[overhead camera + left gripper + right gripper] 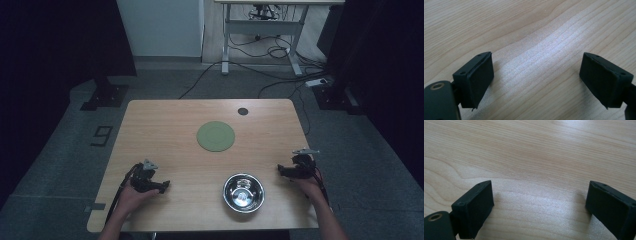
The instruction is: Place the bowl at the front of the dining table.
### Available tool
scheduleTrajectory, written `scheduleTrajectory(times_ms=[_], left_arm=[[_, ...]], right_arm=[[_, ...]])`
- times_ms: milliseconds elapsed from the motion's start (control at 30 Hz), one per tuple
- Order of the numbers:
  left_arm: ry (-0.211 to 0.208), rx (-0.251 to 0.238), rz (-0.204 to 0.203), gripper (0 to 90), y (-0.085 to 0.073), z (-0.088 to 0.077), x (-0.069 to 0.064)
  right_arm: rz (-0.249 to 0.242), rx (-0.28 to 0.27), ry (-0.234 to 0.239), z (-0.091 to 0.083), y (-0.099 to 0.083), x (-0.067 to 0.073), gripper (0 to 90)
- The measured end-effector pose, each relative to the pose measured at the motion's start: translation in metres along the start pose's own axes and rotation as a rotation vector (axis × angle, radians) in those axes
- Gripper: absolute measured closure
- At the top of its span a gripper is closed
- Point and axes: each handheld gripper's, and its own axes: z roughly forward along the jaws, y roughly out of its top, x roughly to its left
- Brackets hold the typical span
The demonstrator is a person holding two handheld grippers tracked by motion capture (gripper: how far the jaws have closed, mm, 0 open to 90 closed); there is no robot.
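Note:
A shiny steel bowl (243, 192) stands near the front edge of the wooden table (165, 125), right of centre. A flat green round mat (216, 136) lies in the middle of the table. My left gripper (162, 186) rests on the table at the front left, held by a hand, pointing toward the bowl. In the left gripper view my left gripper (536, 77) has its jaws wide apart over bare wood. My right gripper (281, 170) lies at the right edge, just right of the bowl. The right gripper (540, 205) is open too, with nothing between its pads.
A small dark round disc (243, 111) is set in the table near its far edge. Beyond the table stand a white desk frame (260, 35) with cables on the floor, and black stand bases (105, 95) at the left and right.

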Motion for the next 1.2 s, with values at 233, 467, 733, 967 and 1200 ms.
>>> scheduleTrajectory(times_ms=[233, 467, 733, 967, 1200], left_arm=[[0.000, -0.001, 0.001, 11.9, 0.000, 0.000, 0.000], [-0.001, -0.002, 0.000, 11.9, 0.000, 0.000, 0.000], [-0.003, -0.004, 0.003, 11.4, 0.000, 0.001, 0.001], [-0.003, -0.006, 0.005, 10.8, 0.001, 0.002, 0.001], [-0.002, -0.003, 0.005, 10.8, 0.001, 0.002, 0.000]], right_arm=[[0.016, 0.022, -0.015, 0.000, 0.003, 0.002, 9.3], [0.032, 0.042, -0.022, -0.004, 0.005, 0.000, 17.5], [0.043, 0.004, 0.009, -0.010, 0.011, 0.002, 19.6], [0.047, -0.034, 0.041, -0.018, 0.013, 0.005, 19.8], [0.052, -0.059, 0.076, -0.025, 0.015, 0.008, 20.4]])
